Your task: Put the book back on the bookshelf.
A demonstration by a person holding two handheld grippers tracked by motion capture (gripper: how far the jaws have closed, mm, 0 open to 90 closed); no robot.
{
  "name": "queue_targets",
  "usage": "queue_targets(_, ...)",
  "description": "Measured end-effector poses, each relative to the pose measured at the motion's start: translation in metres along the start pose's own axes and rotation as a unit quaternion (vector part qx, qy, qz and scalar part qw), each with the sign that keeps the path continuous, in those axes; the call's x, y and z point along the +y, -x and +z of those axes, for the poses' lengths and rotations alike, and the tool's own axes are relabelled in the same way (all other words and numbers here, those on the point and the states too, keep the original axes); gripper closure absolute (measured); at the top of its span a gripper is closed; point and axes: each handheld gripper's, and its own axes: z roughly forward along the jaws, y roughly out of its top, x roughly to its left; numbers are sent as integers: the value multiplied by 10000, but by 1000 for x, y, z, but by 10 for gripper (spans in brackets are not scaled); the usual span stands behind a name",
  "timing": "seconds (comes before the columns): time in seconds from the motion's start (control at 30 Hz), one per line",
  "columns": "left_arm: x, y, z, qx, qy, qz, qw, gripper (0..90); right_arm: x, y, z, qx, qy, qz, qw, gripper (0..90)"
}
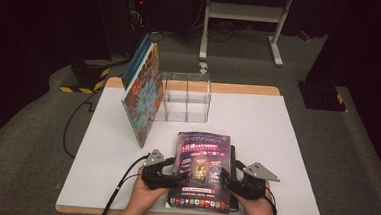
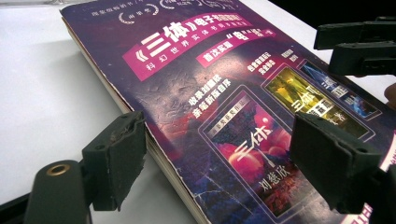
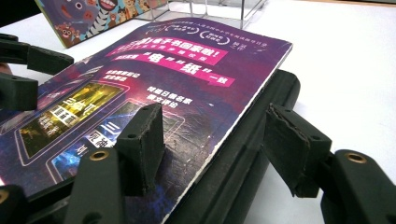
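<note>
A purple paperback (image 1: 202,168) (image 2: 210,93) (image 3: 163,74) lies flat near the table's front edge, on top of a black slab (image 1: 233,157) (image 3: 252,140) that sticks out along its right side. My left gripper (image 1: 174,179) (image 2: 226,161) is at the book's left edge. It is open, with one pad beside the page edge and the other over the cover. My right gripper (image 1: 226,182) (image 3: 215,147) is open astride the right edge, with one pad over the cover and the other just outside the black slab. A hand holds each gripper from the front.
A colourful picture book (image 1: 142,92) stands tilted against a clear plastic box (image 1: 186,97) at the back left. The white table top (image 1: 276,143) stretches to the right. A white metal stand (image 1: 244,13) is on the floor behind the table.
</note>
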Motion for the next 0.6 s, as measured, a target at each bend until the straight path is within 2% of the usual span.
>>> queue_targets(0.6, 0, 13, 3, -156, 69, 101, 9998, 209, 0, 8, -3, -102, 33, 81, 9999, 376)
